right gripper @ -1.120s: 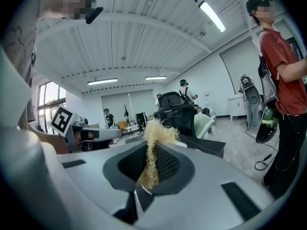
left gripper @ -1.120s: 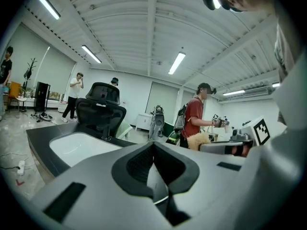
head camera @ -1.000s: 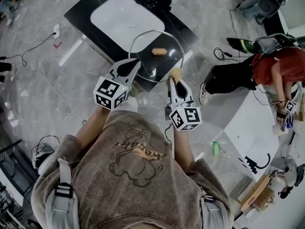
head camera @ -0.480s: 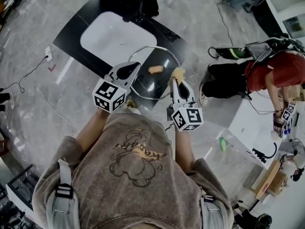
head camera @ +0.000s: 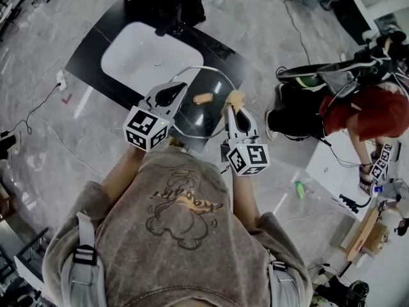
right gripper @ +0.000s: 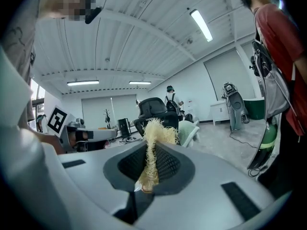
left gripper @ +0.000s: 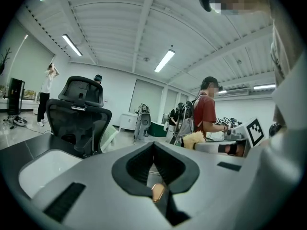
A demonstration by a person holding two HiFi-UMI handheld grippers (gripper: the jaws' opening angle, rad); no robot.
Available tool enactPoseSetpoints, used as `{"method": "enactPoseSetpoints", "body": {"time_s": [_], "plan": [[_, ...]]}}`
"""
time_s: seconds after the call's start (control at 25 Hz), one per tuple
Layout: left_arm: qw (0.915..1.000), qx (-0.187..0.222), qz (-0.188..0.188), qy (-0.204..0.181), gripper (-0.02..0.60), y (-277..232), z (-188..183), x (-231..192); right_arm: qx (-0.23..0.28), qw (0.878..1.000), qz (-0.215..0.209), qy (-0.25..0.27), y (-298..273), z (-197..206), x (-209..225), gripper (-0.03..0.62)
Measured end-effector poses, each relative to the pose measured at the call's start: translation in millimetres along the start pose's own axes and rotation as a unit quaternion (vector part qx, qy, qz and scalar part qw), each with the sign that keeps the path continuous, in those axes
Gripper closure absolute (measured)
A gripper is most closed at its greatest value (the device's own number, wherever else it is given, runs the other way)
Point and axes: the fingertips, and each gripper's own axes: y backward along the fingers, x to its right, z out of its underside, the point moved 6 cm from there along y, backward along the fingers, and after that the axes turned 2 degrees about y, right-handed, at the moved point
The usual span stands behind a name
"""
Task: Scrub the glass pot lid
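The round glass pot lid (head camera: 198, 117), with a brown knob (head camera: 203, 98) at its centre, hangs in the air over the right end of a black counter. My left gripper (head camera: 177, 89) is shut on the lid's left rim; in the left gripper view its jaws (left gripper: 154, 166) are pressed together on a thin edge. My right gripper (head camera: 231, 107) is shut on a pale yellow fluffy scrubber (head camera: 237, 98) beside the lid's right rim. The scrubber (right gripper: 152, 143) sticks up out of the shut jaws of the right gripper (right gripper: 148, 162).
Below the lid stands a black counter (head camera: 96, 50) with a white sink basin (head camera: 144, 56), and a black office chair (head camera: 163, 8) behind it. A person in a red top (head camera: 377, 110) bends over a white table (head camera: 332, 165) at the right. Cables lie on the grey floor.
Both grippers have carried the lid and the scrubber along together; the lid now sits lower in the head view, and the sink and counter have slid left. Both grips are unchanged.
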Motion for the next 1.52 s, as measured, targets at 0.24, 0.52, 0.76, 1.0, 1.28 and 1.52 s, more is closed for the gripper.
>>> {"method": "enactPoseSetpoints", "body": {"time_s": [0.24,0.52,0.76,1.0,1.28,1.52], "plan": [[0.9998,0.008,0.014,-0.015,0.563,-10,-2,8,0.001,1.0,-0.01,-0.001,-3,-1,6,0.553],[0.9995,0.01,0.027,-0.014,0.476,-29,-7,10,-0.004,1.0,-0.007,-0.001,-6,-1,22,0.553],[0.9991,0.025,0.03,-0.015,0.291,-42,-12,11,-0.002,1.0,-0.009,0.001,-6,-4,29,0.553],[0.9986,0.001,0.045,-0.028,0.291,-55,-9,13,0.002,1.0,-0.006,0.001,-9,-6,37,0.553],[0.9947,-0.057,0.071,-0.048,0.291,-73,21,13,-0.001,1.0,-0.002,-0.002,-9,-5,39,0.553],[0.9856,-0.127,0.093,-0.062,0.291,-90,70,11,-0.004,1.0,0.004,-0.006,-2,-2,44,0.553]]}}
